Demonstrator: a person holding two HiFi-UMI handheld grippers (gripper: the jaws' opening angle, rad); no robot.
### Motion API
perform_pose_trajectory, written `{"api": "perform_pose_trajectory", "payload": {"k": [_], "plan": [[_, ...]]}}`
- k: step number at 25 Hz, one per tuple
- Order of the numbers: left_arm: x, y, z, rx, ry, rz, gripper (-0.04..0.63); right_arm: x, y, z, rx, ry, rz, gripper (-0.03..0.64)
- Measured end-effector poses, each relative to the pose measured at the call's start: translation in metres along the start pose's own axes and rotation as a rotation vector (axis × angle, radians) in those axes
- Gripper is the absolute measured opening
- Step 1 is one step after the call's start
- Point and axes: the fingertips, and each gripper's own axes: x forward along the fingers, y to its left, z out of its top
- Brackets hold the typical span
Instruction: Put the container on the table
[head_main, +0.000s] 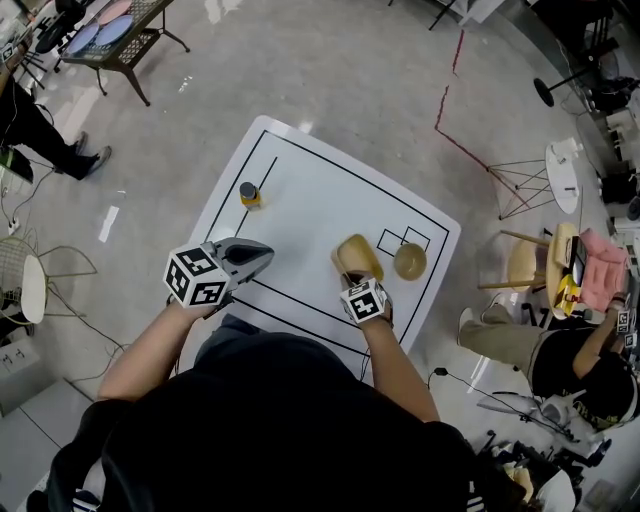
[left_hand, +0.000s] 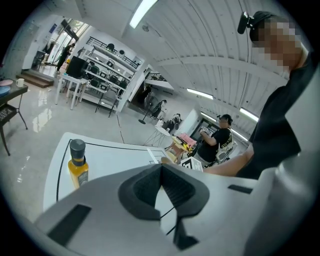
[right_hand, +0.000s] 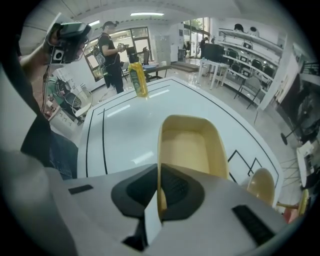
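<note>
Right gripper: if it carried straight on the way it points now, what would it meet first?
Probably the white table. The right gripper grips the yellow container by its wall and points steeply down, so the container's far end would touch bare tabletop first; the gap left is hard to judge.

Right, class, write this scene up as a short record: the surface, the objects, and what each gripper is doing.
surface: white table with black lines
bowl: beige, on the table
bottle: yellow, dark cap, upright on the table's left side
container: beige, open-topped, next to the bowl
left gripper: shut, nothing between its jaws
right gripper: shut on the container's wall
</note>
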Motion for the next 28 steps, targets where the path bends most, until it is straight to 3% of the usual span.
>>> {"api": "perform_pose_trajectory", "payload": {"k": [28], "plan": [[0.000, 0.014, -0.009, -0.023, 0.026, 0.010, 0.008, 0.032, 0.010, -0.002, -0.060, 0.054, 0.016, 0.012]]}}
